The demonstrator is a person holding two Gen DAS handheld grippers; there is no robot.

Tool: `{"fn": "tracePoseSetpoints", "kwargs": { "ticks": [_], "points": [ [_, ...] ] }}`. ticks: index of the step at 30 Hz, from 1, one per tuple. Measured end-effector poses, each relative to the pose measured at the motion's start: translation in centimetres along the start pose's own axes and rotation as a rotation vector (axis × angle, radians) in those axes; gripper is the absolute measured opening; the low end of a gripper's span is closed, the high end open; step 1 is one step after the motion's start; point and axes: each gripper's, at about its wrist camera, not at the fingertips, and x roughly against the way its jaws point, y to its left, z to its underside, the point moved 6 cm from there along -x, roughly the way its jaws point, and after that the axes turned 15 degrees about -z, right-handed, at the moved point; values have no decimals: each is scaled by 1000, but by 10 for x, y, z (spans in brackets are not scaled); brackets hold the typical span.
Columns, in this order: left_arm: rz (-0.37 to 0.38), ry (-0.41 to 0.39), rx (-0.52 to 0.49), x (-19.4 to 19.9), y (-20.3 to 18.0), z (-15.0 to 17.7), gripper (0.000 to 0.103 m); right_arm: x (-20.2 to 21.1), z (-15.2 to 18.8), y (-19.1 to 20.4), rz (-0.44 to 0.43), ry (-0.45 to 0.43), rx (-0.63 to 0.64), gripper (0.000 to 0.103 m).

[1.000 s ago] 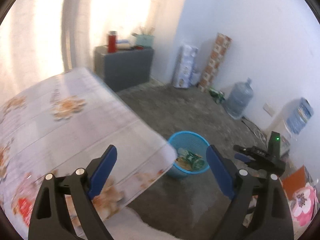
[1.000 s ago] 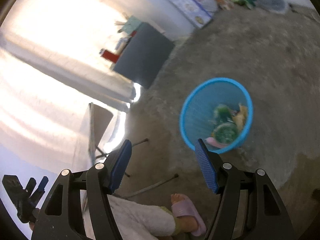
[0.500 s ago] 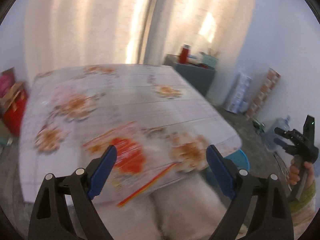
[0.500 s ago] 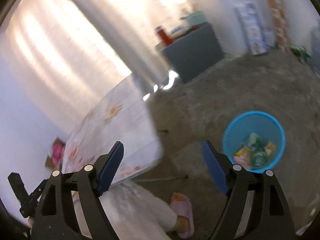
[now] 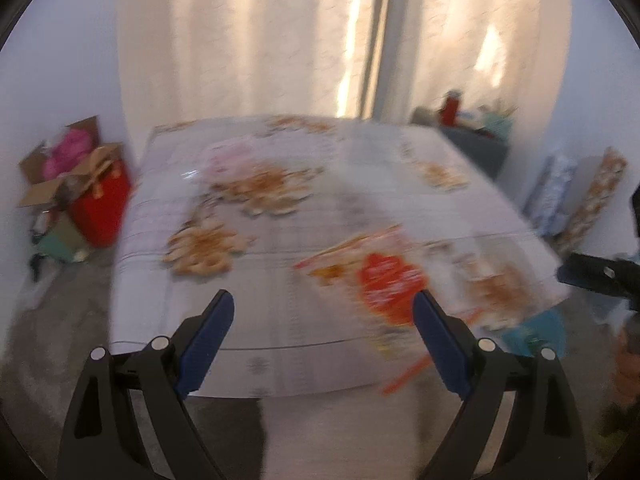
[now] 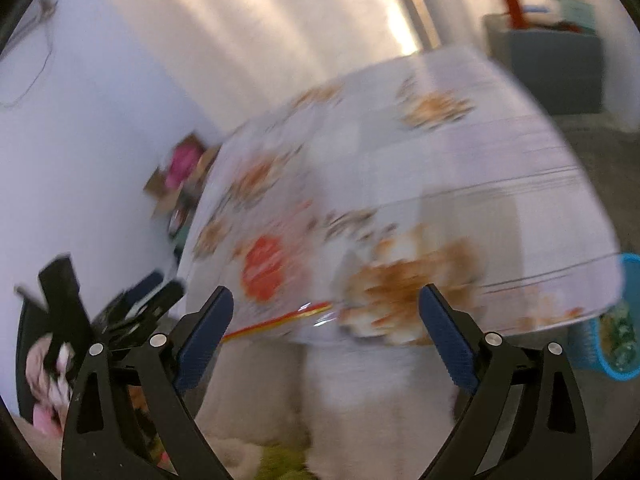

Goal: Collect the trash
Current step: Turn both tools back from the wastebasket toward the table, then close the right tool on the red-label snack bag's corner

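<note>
Both claws hang over the near edge of the surface point(image 5: 280, 240), which wears a pale cloth printed with orange flowers. Everything is smeared with blur.

The left claw point(image 5: 322, 336) stands spread wide, with nothing between its blue pads point(image 5: 204, 340). The right claw point(image 6: 324, 338) is spread wide too and empty; its jaws have just been opening further.

The trash still out is a red and white wrapper point(image 5: 390, 286), lying flat on the cloth toward the near right of the surface. From the left claw it sits just ahead of the right finger. From the right claw the same wrapper point(image 6: 264, 268) shows ahead and slightly left, its red and yellow edge reaching the near rim of the surface. Neither claw touches it.

The blue bin point(image 6: 618, 332) stands on the floor past the near right corner of the surface, with green and yellow scraps inside. From the left claw only a sliver of it point(image 5: 536, 330) peeks from under that corner.

Far left on the floor sit open boxes point(image 5: 76, 184), one red, against the wall. Far right, a grey cabinet point(image 6: 556, 68) carries a red bottle point(image 6: 514, 6). Curtains point(image 5: 280, 40) hang behind the surface, lit from outside. A person's pale-clothed legs point(image 6: 360, 408) show below the right claw.
</note>
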Motion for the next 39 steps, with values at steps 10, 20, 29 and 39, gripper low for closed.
{"fn": "tracePoseSetpoints", "kwargs": {
  "ticks": [10, 20, 29, 39],
  "points": [
    [-53, 82, 29, -34, 23, 19, 89, -49, 0, 24, -17, 119, 21, 88],
    [-114, 106, 87, -38, 50, 21, 89, -117, -5, 33, 68, 269, 138, 89],
    [-112, 128, 108, -45, 56, 24, 89, -153, 15, 44, 179, 365, 348, 95],
    [-106, 141, 116, -51, 58, 25, 88, -148, 12, 38, 267, 315, 413, 67]
  ]
}}
